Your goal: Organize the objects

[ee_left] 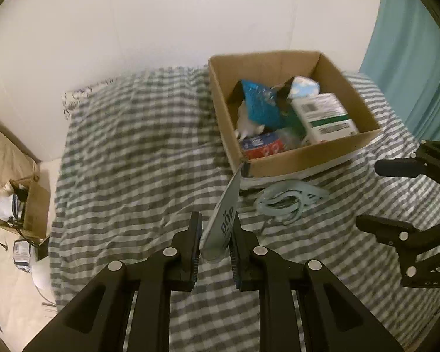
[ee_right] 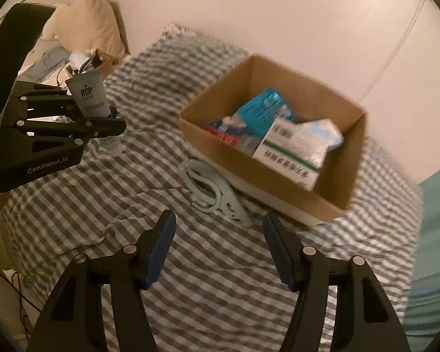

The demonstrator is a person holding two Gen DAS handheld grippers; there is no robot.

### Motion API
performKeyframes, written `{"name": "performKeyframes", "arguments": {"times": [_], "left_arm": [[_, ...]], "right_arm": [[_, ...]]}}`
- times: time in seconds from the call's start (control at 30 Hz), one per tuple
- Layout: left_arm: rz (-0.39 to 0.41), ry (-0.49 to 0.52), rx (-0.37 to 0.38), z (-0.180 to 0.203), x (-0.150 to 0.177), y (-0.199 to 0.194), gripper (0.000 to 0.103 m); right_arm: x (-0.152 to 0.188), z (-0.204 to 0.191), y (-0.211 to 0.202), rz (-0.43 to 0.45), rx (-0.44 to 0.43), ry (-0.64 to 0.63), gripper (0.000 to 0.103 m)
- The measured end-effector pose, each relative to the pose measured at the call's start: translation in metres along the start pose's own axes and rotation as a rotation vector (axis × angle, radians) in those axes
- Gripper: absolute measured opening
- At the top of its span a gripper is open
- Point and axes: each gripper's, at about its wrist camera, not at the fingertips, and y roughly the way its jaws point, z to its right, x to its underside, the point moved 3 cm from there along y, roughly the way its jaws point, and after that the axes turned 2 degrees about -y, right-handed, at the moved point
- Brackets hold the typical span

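Note:
My left gripper (ee_left: 215, 234) is shut on a pale grey tube (ee_left: 223, 220) printed "BOP", held above the checked bedspread; the same tube (ee_right: 89, 96) shows in the right wrist view at the upper left, clamped in the left gripper (ee_right: 114, 118). A cardboard box (ee_left: 311, 155) sits beyond it on the bed, holding a teal packet (ee_left: 261, 102), a white-and-green carton (ee_left: 322, 114) and other packs. A light blue folding hanger (ee_left: 287, 199) lies in front of the box. My right gripper (ee_right: 218, 233) stands open over the bedspread just before that hanger (ee_right: 211, 190), nothing between its fingers.
The box (ee_right: 334, 202) rests near the white wall. A teal curtain (ee_left: 410, 58) hangs at the right. A tan pillow (ee_right: 88, 26) and a small open box of clutter (ee_left: 35, 205) lie at the bed's left side. The checked bedspread (ee_left: 132, 146) spreads to the left of the box.

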Motion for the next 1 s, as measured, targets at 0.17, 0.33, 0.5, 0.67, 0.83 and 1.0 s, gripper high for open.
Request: {"name": "performKeyframes", "arguments": {"times": [0.17, 0.33, 0.5, 0.67, 0.83, 1.0], "left_arm": [[-0.007, 0.008, 0.0, -0.002, -0.004, 0.019, 0.017], [-0.018, -0.004, -0.008, -0.009, -0.005, 0.031, 0.017], [-0.043, -0.028, -0.024, -0.017, 0.0, 0.042, 0.017], [-0.035, -0.048, -0.037, -0.019, 0.001, 0.03, 0.017], [0.006, -0.067, -0.05, -0.016, 0.0, 0.005, 0.017], [0.027, -0.065, -0.069, -0.013, 0.004, -0.01, 0.017]], "right_arm": [[-0.012, 0.007, 0.058, -0.062, -0.04, -0.022, 0.064], [-0.015, 0.008, 0.106, -0.124, -0.113, 0.003, 0.064], [-0.013, 0.001, 0.122, -0.152, -0.034, -0.047, 0.038], [-0.012, 0.011, 0.102, -0.149, -0.058, 0.006, 0.0], [-0.001, -0.019, 0.078, -0.151, -0.113, -0.055, 0.0], [-0.003, -0.022, 0.068, -0.131, -0.052, -0.049, 0.029]]}}
